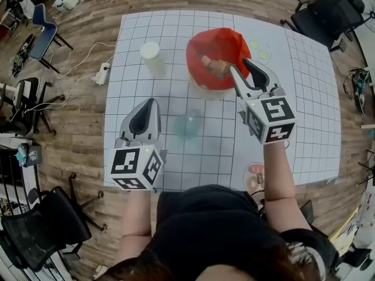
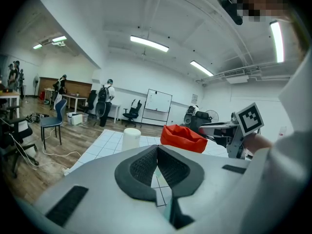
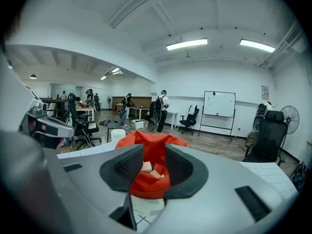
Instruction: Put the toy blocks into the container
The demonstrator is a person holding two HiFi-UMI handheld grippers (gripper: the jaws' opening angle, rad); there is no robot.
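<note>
A container lined with a red bag [image 1: 218, 50] stands at the table's far middle, with several toy blocks [image 1: 214, 67] lying inside it. My right gripper [image 1: 241, 69] hovers at the container's right rim, its jaws apart and nothing between them. Through that gap in the right gripper view [image 3: 154, 154] I see the red bag [image 3: 146, 184] and the blocks [image 3: 146, 167]. My left gripper [image 1: 153, 103] hangs over the near left of the table, away from the container. Its pads meet with nothing in them [image 2: 157, 148]. From the left gripper view, the red container [image 2: 183, 136] sits ahead to the right.
A white cup [image 1: 152, 56] stands left of the container. A clear round glass dish [image 1: 187, 124] sits mid-table, between the grippers. Two small green discs [image 1: 258, 49] lie behind the right gripper. A pinkish item [image 1: 255, 177] rests at the near edge. Office chairs [image 1: 325, 10] surround the table.
</note>
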